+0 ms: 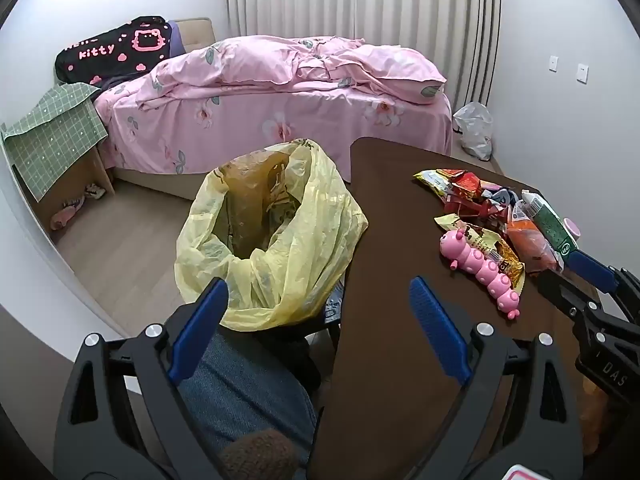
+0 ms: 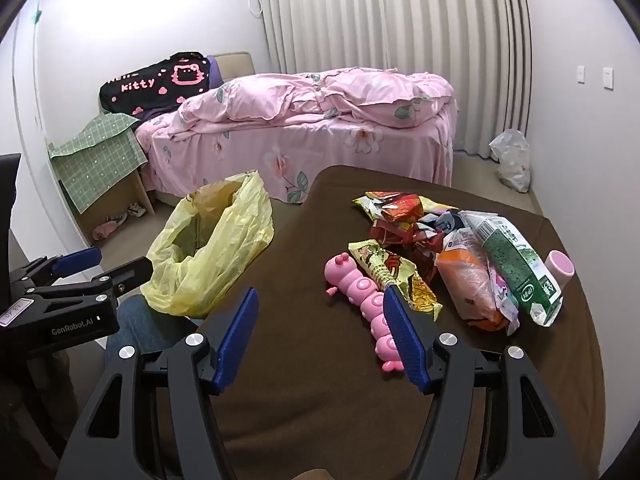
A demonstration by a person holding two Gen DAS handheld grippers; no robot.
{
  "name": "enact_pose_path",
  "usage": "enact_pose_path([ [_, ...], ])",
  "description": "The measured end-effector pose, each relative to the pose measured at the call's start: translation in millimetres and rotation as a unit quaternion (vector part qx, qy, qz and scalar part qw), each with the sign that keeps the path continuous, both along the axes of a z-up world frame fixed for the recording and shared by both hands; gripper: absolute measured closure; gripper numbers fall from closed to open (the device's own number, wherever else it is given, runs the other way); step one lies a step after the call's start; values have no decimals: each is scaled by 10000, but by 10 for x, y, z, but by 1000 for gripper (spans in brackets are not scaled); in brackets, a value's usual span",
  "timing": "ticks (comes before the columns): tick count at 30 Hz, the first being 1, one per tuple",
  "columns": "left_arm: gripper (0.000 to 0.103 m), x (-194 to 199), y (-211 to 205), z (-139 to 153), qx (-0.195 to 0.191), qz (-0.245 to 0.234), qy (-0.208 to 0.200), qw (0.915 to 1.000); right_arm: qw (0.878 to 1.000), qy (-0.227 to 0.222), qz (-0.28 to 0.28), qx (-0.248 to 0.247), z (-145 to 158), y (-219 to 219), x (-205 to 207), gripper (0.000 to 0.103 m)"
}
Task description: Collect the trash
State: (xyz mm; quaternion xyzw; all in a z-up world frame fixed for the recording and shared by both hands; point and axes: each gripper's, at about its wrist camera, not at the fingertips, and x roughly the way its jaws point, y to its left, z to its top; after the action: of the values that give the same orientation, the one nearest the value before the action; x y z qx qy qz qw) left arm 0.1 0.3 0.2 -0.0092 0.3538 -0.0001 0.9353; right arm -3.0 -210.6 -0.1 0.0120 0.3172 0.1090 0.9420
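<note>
Both the left gripper (image 1: 318, 312) and right gripper (image 2: 320, 328) hover with jaws released, empty. Wrappers (image 2: 420, 240) lie heaped on the counter (image 2: 300, 360), near the yellow bag (image 2: 208, 256) gaping open beside its edge to receive them.

The left gripper (image 1: 316, 304) hangs wide apart, holding nothing, near the yellow trash bag (image 1: 272, 236) at the brown table's (image 1: 384, 240) left edge. Right lie wrappers (image 1: 480, 216) and a pink caterpillar toy (image 1: 480, 268).
</note>
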Motion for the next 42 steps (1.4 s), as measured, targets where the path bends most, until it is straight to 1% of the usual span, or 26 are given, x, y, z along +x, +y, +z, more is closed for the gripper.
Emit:
enact_pose_path([
  [8, 16, 28, 54, -9, -34, 0, -25, 10000, 10000, -28, -62, 47, -2, -11, 0, 42],
  [9, 16, -19, 31, 26, 52, -8, -65, 10000, 9999, -35, -68, 71, -2, -15, -1, 42],
  [12, 16, -15, 18, 40, 62, 4, -59, 10000, 9999, -45, -68, 109, -13, -25, -25, 42],
  [14, 16, -5, 14, 50, 56, 6, -52, 10000, 10000, -8, -26, 33, -1, -9, -16, 42],
  [42, 16, -54, -3, 76, 51, 18, -108, 9999, 10000, -13, -11, 45, -16, 3, 1, 42],
])
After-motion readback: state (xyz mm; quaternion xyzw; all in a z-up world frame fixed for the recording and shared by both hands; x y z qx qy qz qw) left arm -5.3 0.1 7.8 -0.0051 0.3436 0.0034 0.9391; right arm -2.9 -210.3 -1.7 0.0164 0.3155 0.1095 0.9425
